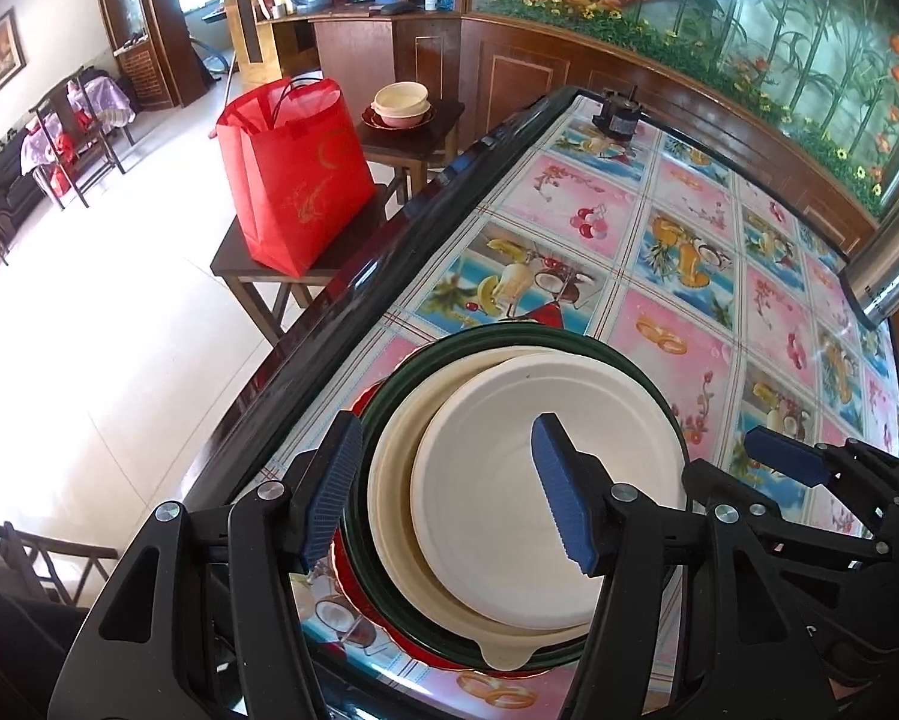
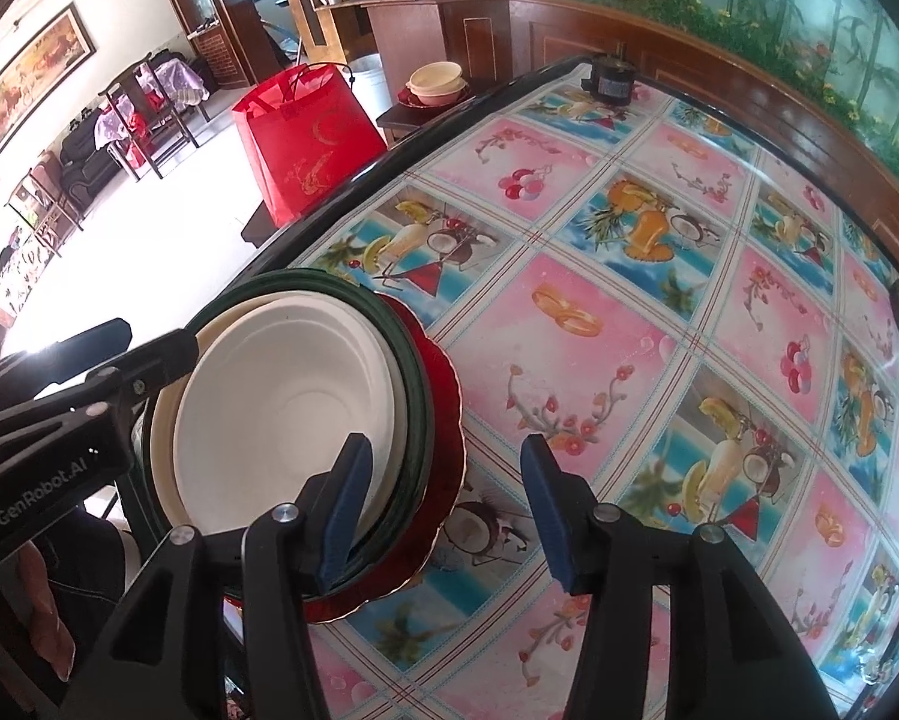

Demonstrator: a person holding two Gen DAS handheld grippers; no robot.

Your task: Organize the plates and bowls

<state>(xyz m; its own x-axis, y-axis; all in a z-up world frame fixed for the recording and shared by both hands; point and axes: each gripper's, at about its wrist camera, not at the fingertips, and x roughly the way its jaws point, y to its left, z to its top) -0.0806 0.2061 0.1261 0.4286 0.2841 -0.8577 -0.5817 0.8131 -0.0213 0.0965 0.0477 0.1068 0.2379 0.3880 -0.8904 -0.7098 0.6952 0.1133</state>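
Note:
A stack sits at the table's near left edge: a white paper plate [image 1: 527, 480] on a cream plate [image 1: 395, 492], inside a dark green bowl [image 1: 599, 354], on a red scalloped plate [image 2: 443, 414]. The white plate [image 2: 281, 414] and green bowl [image 2: 413, 396] also show in the right wrist view. My left gripper [image 1: 443, 492] is open, its jaws straddling the stack's left rim from above. My right gripper [image 2: 443, 510] is open, straddling the stack's right rim; it also shows in the left wrist view [image 1: 791, 456].
The table [image 2: 599, 312] has a glossy fruit-print cloth. A small black device [image 1: 614, 114] stands at its far end, a steel flask [image 1: 887, 258] at right. Stools at left hold a red bag [image 1: 299, 174] and stacked bowls [image 1: 401, 105].

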